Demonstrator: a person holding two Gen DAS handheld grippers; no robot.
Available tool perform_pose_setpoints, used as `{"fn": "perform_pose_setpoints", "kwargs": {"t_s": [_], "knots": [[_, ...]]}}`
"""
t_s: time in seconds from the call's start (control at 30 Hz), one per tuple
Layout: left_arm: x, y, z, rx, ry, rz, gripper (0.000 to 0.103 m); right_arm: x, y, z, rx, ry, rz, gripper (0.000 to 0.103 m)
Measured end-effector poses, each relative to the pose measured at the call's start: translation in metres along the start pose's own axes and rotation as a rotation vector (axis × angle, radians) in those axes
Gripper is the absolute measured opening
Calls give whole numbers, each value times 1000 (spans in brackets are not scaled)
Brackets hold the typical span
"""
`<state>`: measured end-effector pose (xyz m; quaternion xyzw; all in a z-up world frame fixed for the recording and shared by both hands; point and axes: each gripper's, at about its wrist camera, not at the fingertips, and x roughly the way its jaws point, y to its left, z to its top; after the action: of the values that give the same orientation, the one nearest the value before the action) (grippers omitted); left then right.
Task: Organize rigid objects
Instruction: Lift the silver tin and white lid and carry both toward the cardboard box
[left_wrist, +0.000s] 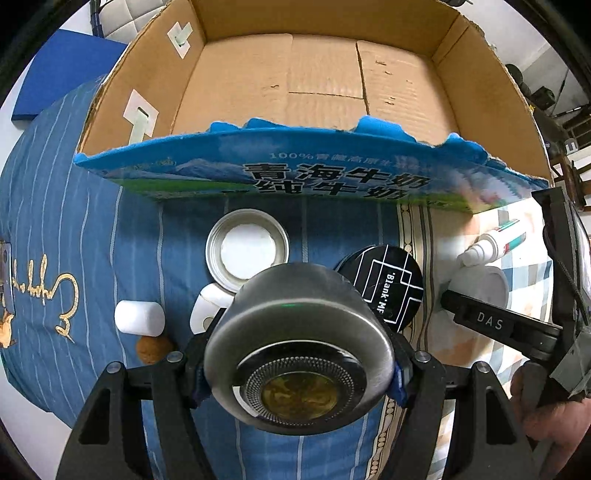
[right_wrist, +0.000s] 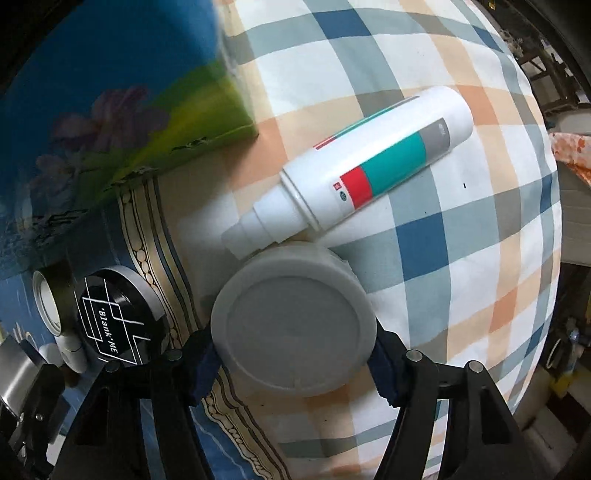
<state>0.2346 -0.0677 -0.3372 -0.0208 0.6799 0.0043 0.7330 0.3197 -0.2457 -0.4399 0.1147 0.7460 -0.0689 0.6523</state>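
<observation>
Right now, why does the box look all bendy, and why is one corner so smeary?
In the left wrist view, the fisheye lens bows the cardboard box, and the nearby silver tin in the left gripper looks huge, with a soft sheen. In the right wrist view, the box's blue-green corner is smeared, while the white bottle and grey-white jar stay fairly sharp.

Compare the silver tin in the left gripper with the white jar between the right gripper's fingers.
The silver tin is shiny metal; the white jar is matte white. The tin's top bears a gold emblem inside a textured ring; the jar's lid is plain. The tin is clamped in the left gripper; the jar stands between the right gripper fingers, whether squeezed is unclear. Both are round, lidded containers seen from above.
</observation>
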Motion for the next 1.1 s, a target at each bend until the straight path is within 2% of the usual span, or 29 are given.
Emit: {"fn": "perform_pose_setpoints", "kwargs": {"t_s": [0.17,0.43,0.6,0.77,0.93,1.1], "knots": [[-11,1,-8,11,-26,12,69,-10,14,-10,-48,-7,19,69],[-65,2,-25,17,-115,-7,69,-85,29,-52,-126,-95,157,69],[-102,0,-19,30,-187,-22,69,-133,34,-71,-156,-172,225,69],[-139,0,-1,40,-257,-51,69,-188,38,-71,-190,-257,264,69],[-162,1,34,41,-300,-85,69,-224,56,-36,-229,-328,253,69],[-159,8,85,34,-301,-113,69,-229,76,16,-237,-358,203,69]]}}
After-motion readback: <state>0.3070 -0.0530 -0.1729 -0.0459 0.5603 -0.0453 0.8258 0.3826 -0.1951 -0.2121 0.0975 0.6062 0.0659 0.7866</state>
